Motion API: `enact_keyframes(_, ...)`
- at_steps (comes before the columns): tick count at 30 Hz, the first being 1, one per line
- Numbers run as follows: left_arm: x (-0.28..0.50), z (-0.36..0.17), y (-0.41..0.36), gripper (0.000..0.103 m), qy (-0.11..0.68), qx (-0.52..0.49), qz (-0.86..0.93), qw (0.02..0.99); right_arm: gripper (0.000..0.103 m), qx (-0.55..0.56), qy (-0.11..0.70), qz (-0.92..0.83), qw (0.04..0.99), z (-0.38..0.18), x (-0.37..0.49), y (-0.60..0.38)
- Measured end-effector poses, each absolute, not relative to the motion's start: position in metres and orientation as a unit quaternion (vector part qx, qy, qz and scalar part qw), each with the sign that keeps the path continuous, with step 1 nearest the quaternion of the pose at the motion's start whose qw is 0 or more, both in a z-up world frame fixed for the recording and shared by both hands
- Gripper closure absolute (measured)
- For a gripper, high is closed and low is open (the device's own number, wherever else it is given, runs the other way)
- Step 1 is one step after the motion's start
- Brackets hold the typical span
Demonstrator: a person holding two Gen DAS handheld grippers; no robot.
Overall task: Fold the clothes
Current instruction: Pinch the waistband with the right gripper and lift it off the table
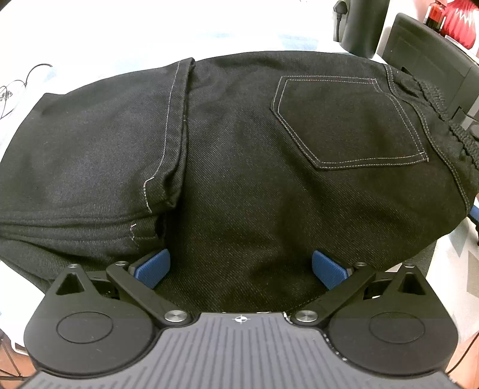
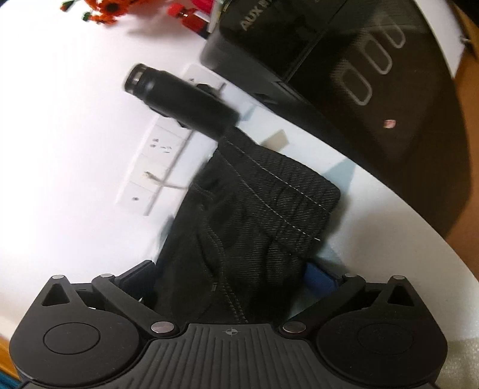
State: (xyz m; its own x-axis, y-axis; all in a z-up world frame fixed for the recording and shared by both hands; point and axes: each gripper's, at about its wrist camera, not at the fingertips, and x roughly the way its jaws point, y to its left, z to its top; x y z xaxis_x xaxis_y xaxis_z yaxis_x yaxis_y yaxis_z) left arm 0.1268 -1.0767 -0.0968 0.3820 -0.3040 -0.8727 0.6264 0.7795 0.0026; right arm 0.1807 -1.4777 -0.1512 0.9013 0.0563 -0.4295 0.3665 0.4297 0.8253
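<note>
Black jeans (image 1: 239, 143) lie folded on a white table (image 1: 119, 30), filling the left wrist view. Their back pocket (image 1: 350, 122) faces up at the right, beside the waistband (image 1: 443, 119); a folded leg lies on the left. My left gripper (image 1: 239, 269) hovers at the near edge of the jeans, open wide, blue pads (image 1: 152, 267) apart with only flat denim beneath. In the right wrist view a bunched, stitched end of the jeans (image 2: 254, 215) lies between the fingers of my right gripper (image 2: 230, 276). That gripper stands open, its blue pad (image 2: 318, 279) beside the cloth.
A black cylinder (image 2: 179, 98) lies across a white power strip (image 2: 155, 167) beyond the jeans. A large black case (image 2: 344, 65) stands at the table's far side, with orange flowers (image 2: 104, 9) to its left. A black box (image 1: 434, 62) and thin cables (image 1: 18, 86) flank the jeans.
</note>
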Motion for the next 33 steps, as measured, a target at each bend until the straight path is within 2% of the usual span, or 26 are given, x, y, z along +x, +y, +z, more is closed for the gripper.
enact_keyframes(10, 0.126, -0.096, -1.074, 0.000, 0.471, 0.169, -0.291, 0.815, 0.001, 0.455, 0.195, -0.125, 0.860, -0.149, 0.189, -1.454)
enact_keyframes(17, 0.125, -0.097, -1.074, 0.000, 0.465, 0.179, -0.300, 0.813, 0.002, 0.452, 0.197, -0.116, 0.862, -0.145, 0.198, -1.463)
enact_keyframes(19, 0.126, -0.097, -1.074, 0.000, 0.467, 0.180, -0.300, 0.812, 0.020, 0.444, 0.210, -0.138, 0.860, -0.140, 0.206, -1.467)
enact_keyframes(27, 0.128, -0.095, -1.076, 0.000, 0.474, 0.182, -0.299, 0.808, 0.024, 0.451, 0.194, -0.132, 0.861, -0.149, 0.227, -1.480)
enact_keyframes(29, 0.128, -0.094, -1.077, 0.000, 0.476, 0.182, -0.297, 0.807, 0.038, 0.447, 0.198, -0.131, 0.862, -0.151, 0.233, -1.479)
enact_keyframes(30, 0.129, -0.094, -1.077, 0.000, 0.477, 0.182, -0.296, 0.807, 0.056, 0.454, 0.205, -0.131, 0.857, -0.152, 0.237, -1.481)
enact_keyframes(31, 0.129, -0.094, -1.078, 0.000, 0.478, 0.182, -0.296, 0.807, 0.063, 0.461, 0.208, -0.127, 0.853, -0.153, 0.239, -1.483)
enact_keyframes(33, 0.129, -0.094, -1.079, 0.000, 0.480, 0.182, -0.294, 0.806, 0.067, 0.477, 0.213, -0.118, 0.845, -0.154, 0.242, -1.487)
